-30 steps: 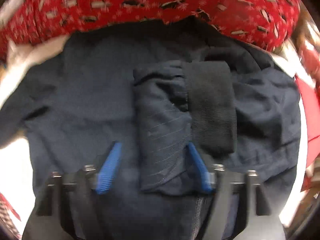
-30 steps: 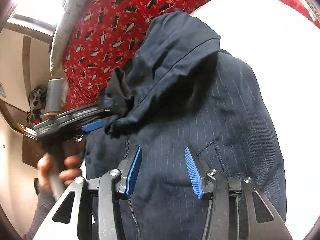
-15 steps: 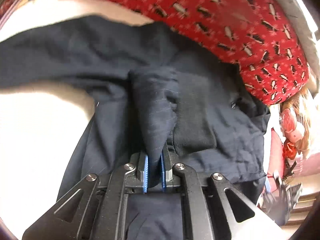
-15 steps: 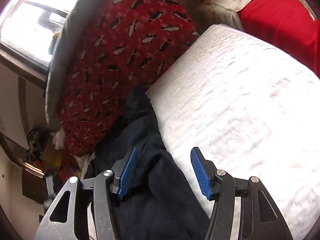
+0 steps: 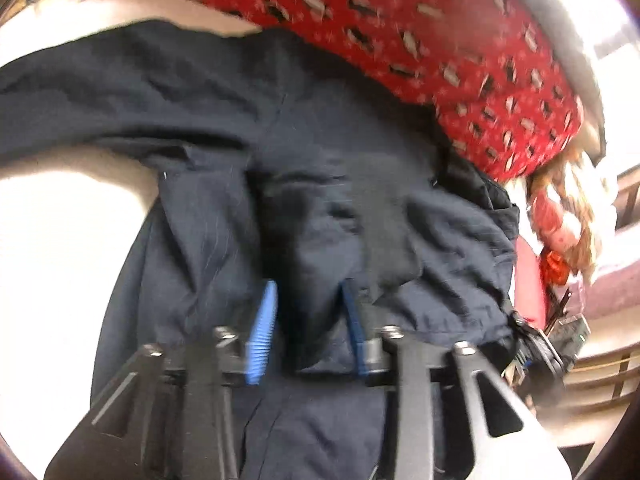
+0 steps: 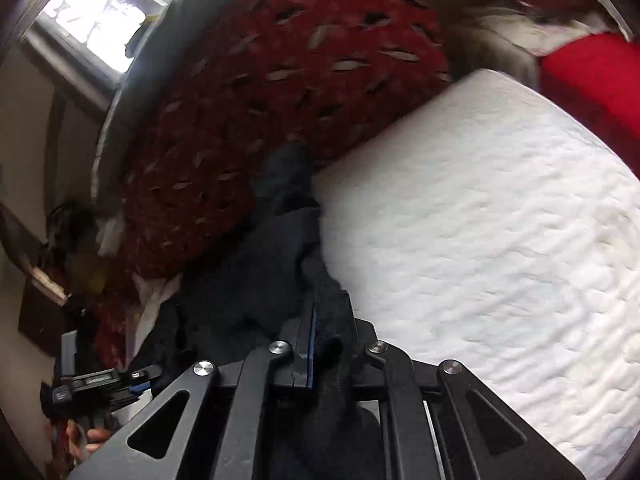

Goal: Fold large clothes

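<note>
A navy pinstriped jacket (image 5: pixel 320 160) lies crumpled on the white bed cover (image 5: pixel 60 260), below a red patterned pillow (image 5: pixel 440 40). My left gripper (image 5: pixel 308 328) points down at it. Its jaws are opening, and a loose fold of the jacket stands between the blue pads (image 5: pixel 262 332) without being pinched. In the right wrist view the jacket (image 6: pixel 248 288) runs along the bed's left edge. My right gripper (image 6: pixel 320 340) is closing, with its pads tight on a dark edge of the jacket. The left gripper (image 6: pixel 132 376) shows small at the lower left, held by a hand (image 6: pixel 92 436).
The red pillow (image 6: pixel 260 100) leans against a grey headboard under a window (image 6: pixel 100 12). White quilted bed cover (image 6: pixel 480 240) spreads to the right of the jacket. A red cushion (image 6: pixel 592 80) sits at the far right. Cluttered shelves and toys (image 5: pixel 560 216) stand beside the bed.
The left jaws, pinched on a jacket fold half a second ago, have parted. The right jaws, wide apart over the jacket's edge before, have closed on it.
</note>
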Motion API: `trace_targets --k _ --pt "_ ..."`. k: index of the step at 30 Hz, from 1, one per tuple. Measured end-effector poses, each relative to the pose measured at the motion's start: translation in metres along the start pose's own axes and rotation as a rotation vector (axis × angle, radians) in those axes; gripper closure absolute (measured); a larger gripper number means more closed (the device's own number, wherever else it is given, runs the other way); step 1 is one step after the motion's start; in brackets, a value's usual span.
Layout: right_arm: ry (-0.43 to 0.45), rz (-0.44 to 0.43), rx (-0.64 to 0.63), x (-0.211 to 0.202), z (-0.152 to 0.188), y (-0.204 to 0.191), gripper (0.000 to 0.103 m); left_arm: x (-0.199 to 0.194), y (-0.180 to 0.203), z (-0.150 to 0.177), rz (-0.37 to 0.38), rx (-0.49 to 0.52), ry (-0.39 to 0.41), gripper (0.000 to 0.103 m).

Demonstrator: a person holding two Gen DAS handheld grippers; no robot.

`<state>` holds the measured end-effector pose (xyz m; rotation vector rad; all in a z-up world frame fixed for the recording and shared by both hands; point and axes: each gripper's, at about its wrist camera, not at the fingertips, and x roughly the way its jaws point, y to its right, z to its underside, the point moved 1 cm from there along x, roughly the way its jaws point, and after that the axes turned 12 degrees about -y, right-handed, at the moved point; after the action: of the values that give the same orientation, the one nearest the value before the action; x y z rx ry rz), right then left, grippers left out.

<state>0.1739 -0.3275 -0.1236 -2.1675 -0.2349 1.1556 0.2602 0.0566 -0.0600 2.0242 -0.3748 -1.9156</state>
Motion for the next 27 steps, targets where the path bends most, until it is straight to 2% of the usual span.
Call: trace_targets --k 3,4,5,6,7,8,10,12,14,16,17,18,21,23,24,27 --pt "-0.145 0.129 -0.003 0.030 0.009 0.017 0.094 0.006 0.001 0.006 -0.003 0.014 -0.027 0.066" --pt "-0.135 0.135 -0.003 0.027 0.007 0.015 0.089 0.006 0.001 0.008 0.012 0.016 -0.028 0.066" --pt "-0.127 0.130 0.015 0.023 0.003 0.013 0.076 0.004 0.002 0.011 0.031 0.020 -0.029 0.066" --pt "-0.089 0.126 0.049 0.014 -0.004 0.010 0.066 0.002 0.003 0.012 0.037 0.024 -0.031 0.066" --pt "-0.036 0.091 0.071 0.004 -0.010 0.007 0.060 0.000 0.005 0.014 0.043 0.029 -0.027 0.066" --pt "-0.007 0.056 0.079 0.000 -0.016 0.006 0.048 -0.003 0.008 0.016 0.052 0.038 -0.022 0.066" --pt "0.009 0.031 0.086 0.003 -0.032 -0.001 0.046 -0.009 0.017 0.019 0.060 0.066 -0.005 0.065" --pt "-0.010 0.053 0.080 0.018 -0.045 -0.008 0.046 -0.015 0.029 0.020 0.026 0.107 0.019 0.055" --pt "-0.052 0.088 0.106 0.040 -0.057 -0.007 0.046 -0.019 0.039 0.019 -0.002 0.143 0.040 0.055" --pt "-0.098 0.076 0.154 0.062 -0.068 -0.007 0.050 -0.022 0.042 0.019 0.000 0.157 0.040 0.055" --pt "-0.113 0.057 0.170 0.069 -0.072 -0.006 0.088 -0.024 0.042 0.019 0.008 0.166 0.041 0.055" --pt "-0.111 0.035 0.154 0.070 -0.082 -0.005 0.099 -0.026 0.042 0.019 0.009 0.172 0.044 0.055" --pt "0.024 0.045 0.073 0.045 -0.105 -0.020 0.102 -0.028 0.039 0.019 -0.012 0.188 0.060 0.055" --pt "0.062 0.093 0.103 0.038 -0.120 -0.011 0.102 -0.022 0.038 0.012 -0.027 0.169 0.054 0.054" --pt "0.056 0.123 0.130 0.038 -0.125 -0.002 0.103 -0.017 0.037 0.010 -0.020 0.158 0.042 0.054" --pt "-0.054 0.292 0.237 0.055 -0.127 0.025 0.102 -0.008 0.035 0.008 -0.007 0.142 0.011 0.054"
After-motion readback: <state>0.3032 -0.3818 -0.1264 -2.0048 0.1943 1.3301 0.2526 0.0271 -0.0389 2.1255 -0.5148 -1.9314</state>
